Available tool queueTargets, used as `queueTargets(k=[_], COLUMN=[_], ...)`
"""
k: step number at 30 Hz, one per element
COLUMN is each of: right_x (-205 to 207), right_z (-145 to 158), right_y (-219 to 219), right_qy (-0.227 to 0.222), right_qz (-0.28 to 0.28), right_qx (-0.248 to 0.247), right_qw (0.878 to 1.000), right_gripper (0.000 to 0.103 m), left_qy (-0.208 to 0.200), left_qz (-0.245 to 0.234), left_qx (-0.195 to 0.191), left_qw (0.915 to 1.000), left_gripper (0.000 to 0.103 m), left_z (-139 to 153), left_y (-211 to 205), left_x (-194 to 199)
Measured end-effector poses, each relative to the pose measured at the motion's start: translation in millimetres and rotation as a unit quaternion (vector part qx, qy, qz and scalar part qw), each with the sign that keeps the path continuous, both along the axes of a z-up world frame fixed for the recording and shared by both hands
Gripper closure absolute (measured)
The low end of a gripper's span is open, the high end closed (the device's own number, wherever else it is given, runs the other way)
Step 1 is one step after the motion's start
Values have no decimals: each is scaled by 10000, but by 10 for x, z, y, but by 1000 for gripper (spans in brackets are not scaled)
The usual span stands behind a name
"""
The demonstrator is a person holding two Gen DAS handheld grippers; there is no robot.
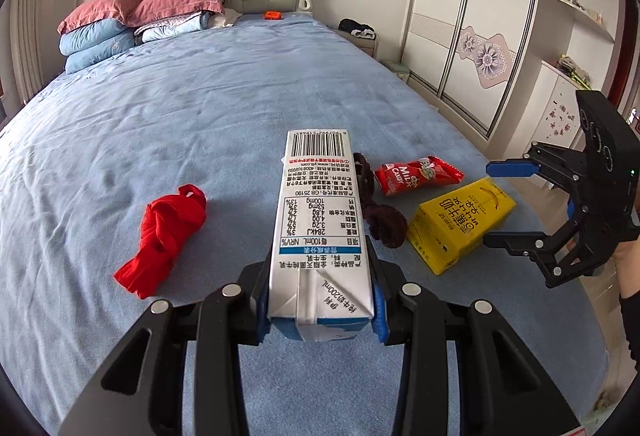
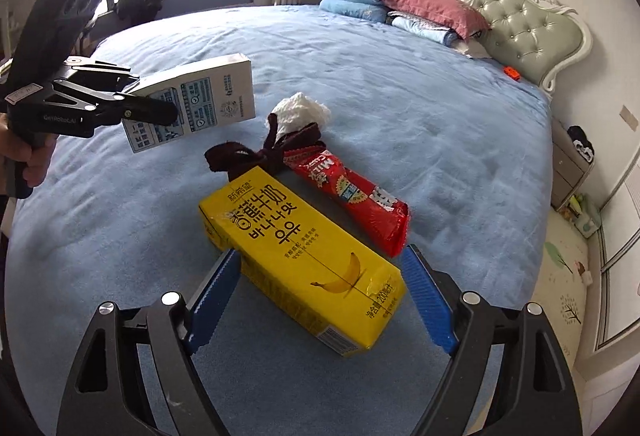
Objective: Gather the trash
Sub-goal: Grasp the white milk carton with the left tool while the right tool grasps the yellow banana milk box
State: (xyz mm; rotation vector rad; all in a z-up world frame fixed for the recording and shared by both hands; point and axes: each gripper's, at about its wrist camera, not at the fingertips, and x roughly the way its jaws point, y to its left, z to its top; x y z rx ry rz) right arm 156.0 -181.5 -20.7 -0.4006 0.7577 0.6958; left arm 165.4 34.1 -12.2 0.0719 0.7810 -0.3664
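My left gripper [image 1: 320, 300] is shut on a white and blue milk carton [image 1: 320, 220] and holds it above the blue bed; it also shows in the right wrist view [image 2: 196, 103]. My right gripper [image 2: 320, 300] is open, its blue pads on either side of a yellow banana milk carton [image 2: 308, 256] lying on the bed, apart from it. In the left wrist view the right gripper [image 1: 492, 201] is open beside this yellow carton [image 1: 460, 224]. A red candy wrapper [image 2: 352, 195] lies just beyond. A crumpled white tissue [image 2: 302, 109] sits farther back.
A dark maroon cloth strip [image 2: 260, 155] lies between the cartons. A red cloth [image 1: 164, 236] lies to the left on the bed [image 1: 200, 115]. Pillows [image 1: 120, 23] and the headboard stand at the far end. A wardrobe [image 1: 480, 15] and nightstand [image 2: 568, 159] flank the bed.
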Motion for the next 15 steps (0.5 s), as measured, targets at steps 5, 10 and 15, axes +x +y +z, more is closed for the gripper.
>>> queueTargets(k=[5, 10, 15], right_x=[118, -5, -153], right_z=[-56, -68, -22], right_y=[182, 262, 203], right_qy=[234, 247, 577], right_qz=[463, 571, 583], right_qx=[-560, -986, -673], right_qw=[9971, 9932, 9944], right_gripper=[26, 38, 43], left_qy=[79, 50, 65], left_qz=[-33, -32, -72], left_qx=[42, 25, -5], left_qw=[10000, 10000, 10000], left_gripper=[65, 65, 65], left_z=[-64, -28, -13], left_y=[-44, -53, -78], left_x=[-43, -112, -167])
